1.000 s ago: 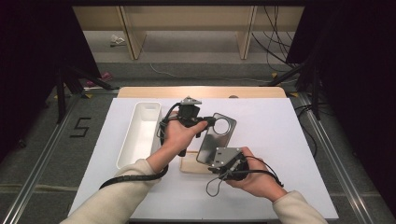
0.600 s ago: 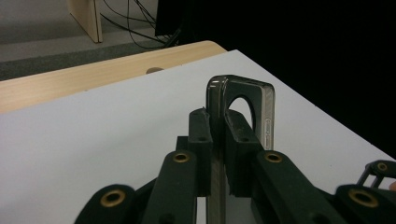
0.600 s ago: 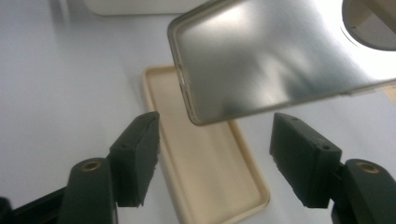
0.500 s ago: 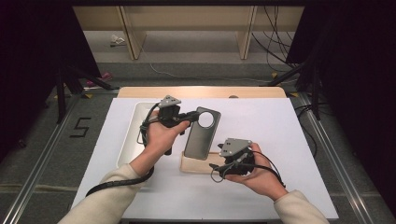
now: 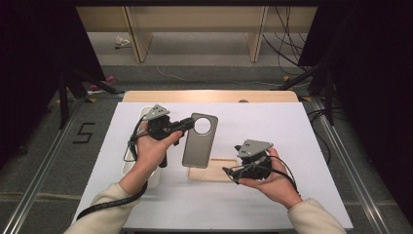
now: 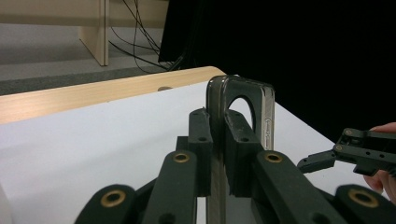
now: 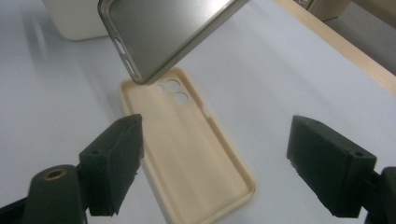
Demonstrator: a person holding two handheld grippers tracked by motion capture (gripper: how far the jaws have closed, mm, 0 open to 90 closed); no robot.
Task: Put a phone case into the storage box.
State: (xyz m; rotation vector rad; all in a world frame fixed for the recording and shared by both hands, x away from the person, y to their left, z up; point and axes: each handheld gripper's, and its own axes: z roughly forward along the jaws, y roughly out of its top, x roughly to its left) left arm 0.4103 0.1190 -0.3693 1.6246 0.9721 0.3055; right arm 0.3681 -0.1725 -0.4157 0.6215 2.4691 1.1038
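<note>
A white sheet (image 5: pixel 292 146) covers the table, with a strip of pale wood (image 5: pixel 209 96) showing along the far edge. Beyond it lie a grey floor, light wooden furniture legs and loose black cables; black curtains close off both sides, and a "5" (image 5: pixel 84 132) is marked on the floor at the left.

Two phone cases are in hand. The grey case (image 5: pixel 198 141) is smooth and faintly glossy, a rounded rectangle with one large round camera hole near its far end and small slots cut in its side wall. The cream case (image 7: pixel 196 154) is matte and soft-looking, lying open side up on the sheet, with two small round holes at one end (the grey case's lower end hangs over that end in the high view). A white rectangular bin (image 5: pixel 141 168) sits at the left of the sheet, under the left forearm.

The left gripper (image 5: pixel 187 124) is clamped on the grey case's edge beside the camera hole — its pads (image 6: pixel 238 140) press both faces, holding the case clear above the table.

The right gripper (image 7: pixel 212 168) has just been opening its jaws; they stand wide apart and grip nothing, with the cream case lying on the sheet just beyond them.
</note>
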